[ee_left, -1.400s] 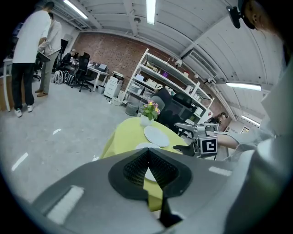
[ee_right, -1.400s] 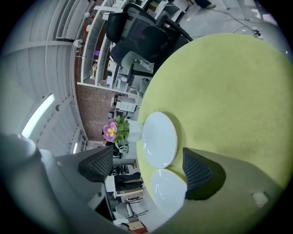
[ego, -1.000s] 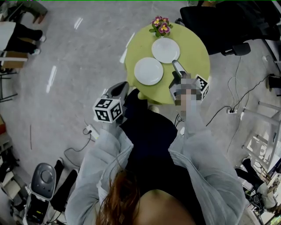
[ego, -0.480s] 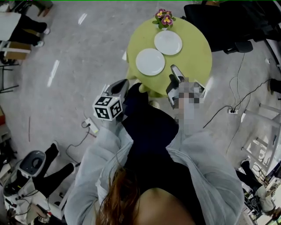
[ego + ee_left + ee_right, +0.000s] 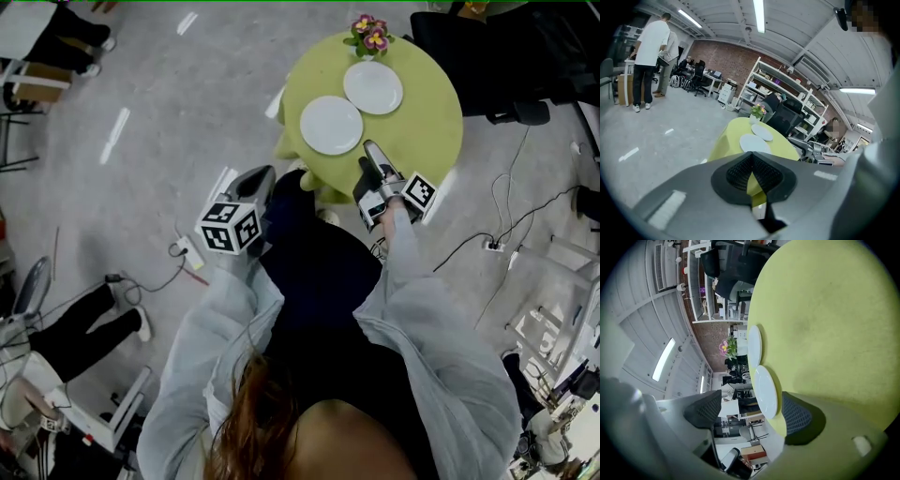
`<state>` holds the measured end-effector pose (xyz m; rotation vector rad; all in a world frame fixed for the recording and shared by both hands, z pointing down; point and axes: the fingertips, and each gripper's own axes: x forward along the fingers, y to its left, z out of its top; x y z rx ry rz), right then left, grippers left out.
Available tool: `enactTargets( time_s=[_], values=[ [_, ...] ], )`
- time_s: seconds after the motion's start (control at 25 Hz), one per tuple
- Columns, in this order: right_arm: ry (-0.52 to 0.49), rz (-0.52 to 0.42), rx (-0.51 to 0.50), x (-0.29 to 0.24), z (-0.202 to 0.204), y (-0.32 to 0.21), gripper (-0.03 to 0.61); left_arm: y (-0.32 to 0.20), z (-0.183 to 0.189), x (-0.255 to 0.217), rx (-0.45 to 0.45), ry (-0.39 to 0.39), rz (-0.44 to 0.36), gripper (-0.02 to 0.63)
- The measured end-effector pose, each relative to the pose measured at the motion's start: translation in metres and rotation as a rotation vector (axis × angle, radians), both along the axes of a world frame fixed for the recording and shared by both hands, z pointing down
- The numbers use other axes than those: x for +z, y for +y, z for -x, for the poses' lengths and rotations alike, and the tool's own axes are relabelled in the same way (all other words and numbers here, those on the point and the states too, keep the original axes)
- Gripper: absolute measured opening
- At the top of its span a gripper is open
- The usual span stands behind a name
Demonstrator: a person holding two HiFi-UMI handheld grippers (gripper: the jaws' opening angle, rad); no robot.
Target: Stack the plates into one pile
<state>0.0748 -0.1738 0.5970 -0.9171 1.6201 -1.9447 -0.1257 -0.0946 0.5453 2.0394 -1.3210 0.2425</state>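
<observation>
Since a second ago the right gripper (image 5: pixel 372 150) has come in lower over the table (image 5: pixel 431 122), a round one under a yellow-green cloth. Its jaws have just been narrowing a little, with no grip yet. Left gripper has barely shifted.

Left to right:
- left gripper (image 5: pixel 255 183): off the table's near-left edge, over the grey floor. Its own view shows the jaws pressed together (image 5: pixel 751 161) with nothing in them. Idle.
- near plate (image 5: pixel 331 125): plain white, round, flat on the cloth, near-left part of the table.
- far plate (image 5: pixel 373 87): same white round kind, just beside the near one and not overlapping it. A small pot of pink-and-yellow flowers (image 5: pixel 370 36) stands at the table's far edge just beyond it.
- right gripper: tips just beside the near plate's right rim. It is rolled on its side, one jaw low by the cloth and the other above. Its view shows the jaws well apart (image 5: pixel 751 412), with the plate rim (image 5: pixel 766 390) lined up in the gap ahead. The pads aren't on it.

Step, as I read it: approach for the first pick. Nothing is stacked yet.

Next move probably needs the low jaw to slip under the rim without shoving the plate. Then clamp, lift and set it centred on the far plate. A flat plate on cloth is likely to slide rather than lift.
</observation>
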Motion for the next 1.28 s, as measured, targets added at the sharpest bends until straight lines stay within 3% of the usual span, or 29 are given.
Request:
enactTargets(
  time_s=[0.68,0.96,1.12,1.28],
  values=[
    [0.019,-0.007,-0.096,0.016,0.032,-0.012,0.348,-0.007,0.022,0.01,-0.063,0.001,0.025,0.018],
    [0.127,0.023,-0.117,0.022,0.042,-0.018,0.333,-0.014,0.02,0.009,-0.064,0.004,0.025,0.018],
    [0.163,0.045,-0.119,0.027,0.043,-0.02,0.286,-0.014,0.018,0.009,-0.057,0.005,0.027,0.018],
    [0.249,0.111,-0.116,0.041,0.041,-0.018,0.171,-0.012,0.021,0.012,-0.06,0.004,0.037,0.018]
  ],
)
